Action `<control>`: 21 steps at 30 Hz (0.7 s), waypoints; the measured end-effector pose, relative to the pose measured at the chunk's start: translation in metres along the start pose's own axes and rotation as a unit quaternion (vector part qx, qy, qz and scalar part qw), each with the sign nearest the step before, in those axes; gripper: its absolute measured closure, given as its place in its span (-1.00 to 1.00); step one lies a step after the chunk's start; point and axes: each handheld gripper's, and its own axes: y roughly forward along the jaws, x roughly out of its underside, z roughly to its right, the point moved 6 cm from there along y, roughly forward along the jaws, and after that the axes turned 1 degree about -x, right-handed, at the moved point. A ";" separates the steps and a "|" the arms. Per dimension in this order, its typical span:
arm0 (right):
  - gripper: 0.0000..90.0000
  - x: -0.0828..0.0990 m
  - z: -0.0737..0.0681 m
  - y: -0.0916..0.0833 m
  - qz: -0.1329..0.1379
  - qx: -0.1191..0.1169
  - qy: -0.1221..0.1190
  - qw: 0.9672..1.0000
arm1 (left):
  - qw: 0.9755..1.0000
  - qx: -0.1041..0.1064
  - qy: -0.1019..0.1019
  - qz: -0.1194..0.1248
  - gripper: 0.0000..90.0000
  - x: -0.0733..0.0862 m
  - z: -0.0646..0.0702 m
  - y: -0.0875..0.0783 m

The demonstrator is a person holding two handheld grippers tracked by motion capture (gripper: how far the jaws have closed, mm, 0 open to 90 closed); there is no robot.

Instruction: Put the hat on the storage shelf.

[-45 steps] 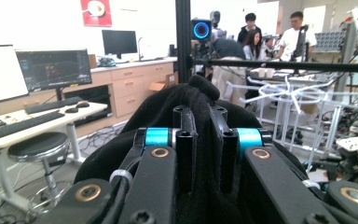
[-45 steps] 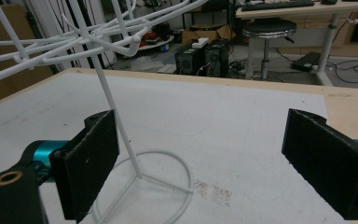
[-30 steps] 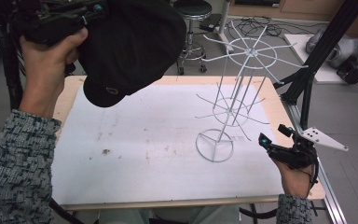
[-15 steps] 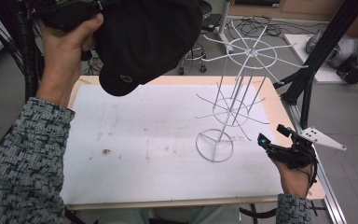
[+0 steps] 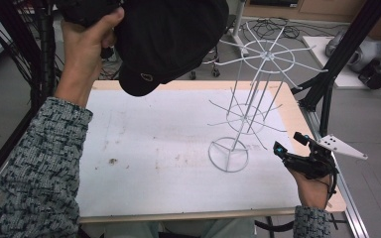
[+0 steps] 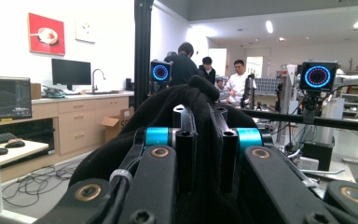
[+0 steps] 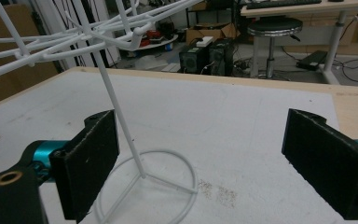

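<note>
Above: left gripper (image 6: pixel 200 140) pinches cap (image 5: pixel 171 42) beyond table's (image 5: pixel 144 198) far-left corner; right gripper (image 5: pixel 290 148), spread, near right edge. Next, we judge: hang cap on rack (image 5: pixel 250 106).

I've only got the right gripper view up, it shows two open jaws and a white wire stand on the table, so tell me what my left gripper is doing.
Observer: In the high view the left gripper is raised over the table's far left corner, jaws shut on a black cap.
Operator: Is the cap near the stand?
Observer: It hangs left of the white wire stand, not touching it.
Operator: How tall is that stand?
Observer: It has a ring base, a middle tier of prongs and a spoked top ring.
Operator: Where's my right hand?
Observer: The right gripper sits low at the table's right edge, beside the base.
</note>
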 end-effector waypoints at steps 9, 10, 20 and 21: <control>-0.78 0.000 0.000 0.000 -0.001 -0.002 0.001 1.000 | 1.000 0.008 -0.003 -0.011 0.84 0.009 0.002 0.016; -0.78 0.000 -0.001 0.000 0.000 -0.002 0.002 1.000 | 1.000 0.009 -0.003 -0.012 0.84 0.010 0.002 0.017; -0.78 0.000 -0.002 0.002 -0.002 -0.004 -0.003 1.000 | 0.999 0.018 -0.007 -0.032 0.83 0.022 0.000 0.028; -0.78 0.000 -0.002 0.003 -0.001 -0.004 -0.004 1.000 | 0.999 0.020 -0.009 -0.032 0.83 0.022 0.000 0.029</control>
